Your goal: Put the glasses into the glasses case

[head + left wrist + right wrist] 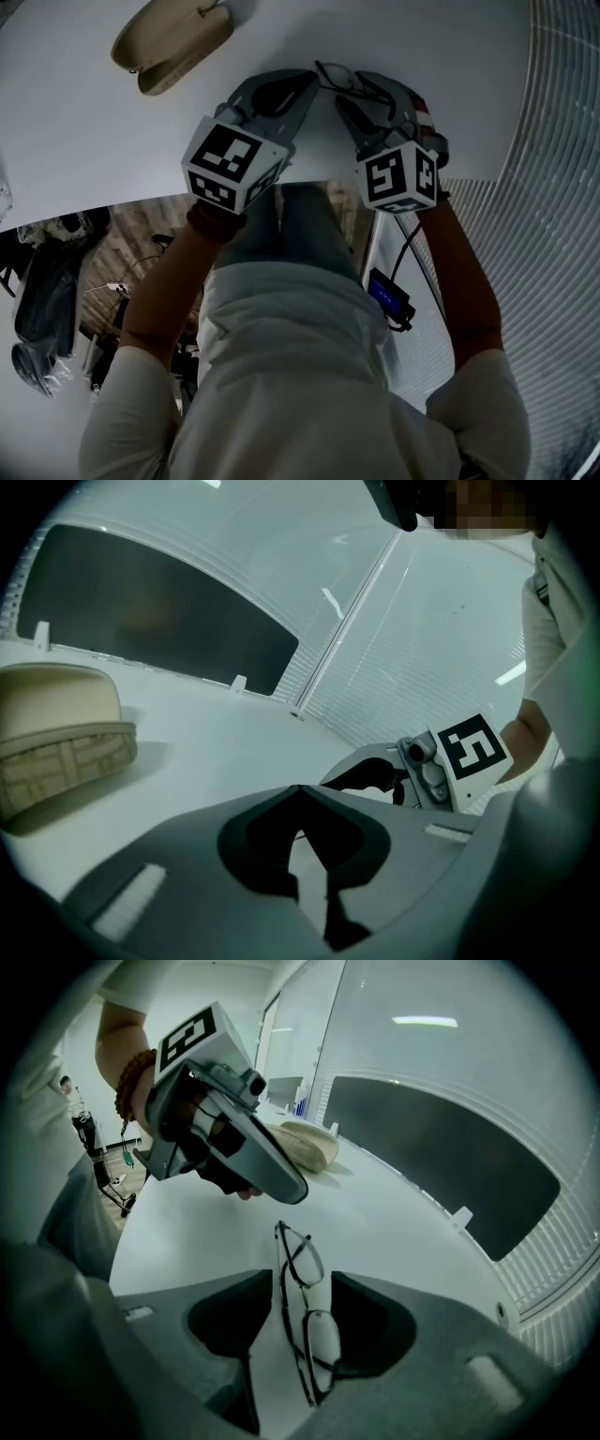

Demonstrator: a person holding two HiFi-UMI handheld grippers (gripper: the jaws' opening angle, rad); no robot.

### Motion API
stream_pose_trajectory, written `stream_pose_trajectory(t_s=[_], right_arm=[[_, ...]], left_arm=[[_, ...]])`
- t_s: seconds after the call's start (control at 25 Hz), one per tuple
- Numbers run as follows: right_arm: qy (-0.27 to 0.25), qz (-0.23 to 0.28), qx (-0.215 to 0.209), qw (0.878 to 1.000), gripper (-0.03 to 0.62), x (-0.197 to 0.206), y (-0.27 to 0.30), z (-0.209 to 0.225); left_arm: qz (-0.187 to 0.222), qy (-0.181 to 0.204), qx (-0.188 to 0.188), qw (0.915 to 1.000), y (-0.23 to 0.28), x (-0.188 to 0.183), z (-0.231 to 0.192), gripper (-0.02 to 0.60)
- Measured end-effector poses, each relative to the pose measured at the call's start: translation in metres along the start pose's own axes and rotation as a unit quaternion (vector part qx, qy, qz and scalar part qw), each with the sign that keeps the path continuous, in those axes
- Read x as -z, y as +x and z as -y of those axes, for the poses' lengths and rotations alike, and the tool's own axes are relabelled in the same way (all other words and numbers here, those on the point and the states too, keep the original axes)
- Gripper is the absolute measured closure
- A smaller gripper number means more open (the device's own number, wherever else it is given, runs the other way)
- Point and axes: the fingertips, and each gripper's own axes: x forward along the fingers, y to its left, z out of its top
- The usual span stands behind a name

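The glasses (300, 1297) lie folded on the white table (75, 141), right between the jaws of the right gripper (303, 1283). Those jaws are wide apart and do not squeeze anything. The left gripper (300, 794) is just beside them, with its jaws closed and nothing in them. The glasses case (173, 42) sits well apart, off to the left, and looks open. I think the best way is to close softly on the frame, not the lenses, and lift slowly.

Both forearms (164, 281) reach forward side by side, the left gripper (298, 84) angled gently down with its jaws together, the right gripper (361, 89) just beside it, tipped more steeply, jaws wide apart.
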Motion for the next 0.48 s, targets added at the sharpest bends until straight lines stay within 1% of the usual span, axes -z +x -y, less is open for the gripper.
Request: stream_pose_trajectory(t_s=[0.12,0.28,0.36,0.48], right_arm=[[0.000,-0.002,-0.010,1.000,0.402,0.0012,0.0035,-0.0032],[0.007,0.007,-0.019,1.000,0.407,0.0024,0.0017,-0.0034],[0.004,0.008,-0.024,1.000,0.420,0.0021,0.0016,-0.0055],[-0.007,0.007,-0.026,1.000,0.456,0.0000,0.0022,-0.0081]], left_arm=[[-0.005,-0.008,0.001,1.0000,0.0008,0.0048,-0.0013,0.578],[-0.005,-0.018,0.002,0.9998,0.0020,0.0084,-0.0026,0.578],[-0.004,-0.018,0.002,0.9998,0.0020,0.0090,-0.0029,0.578],[-0.002,-0.015,0.002,0.9999,0.0010,0.0068,-0.0037,0.578]])
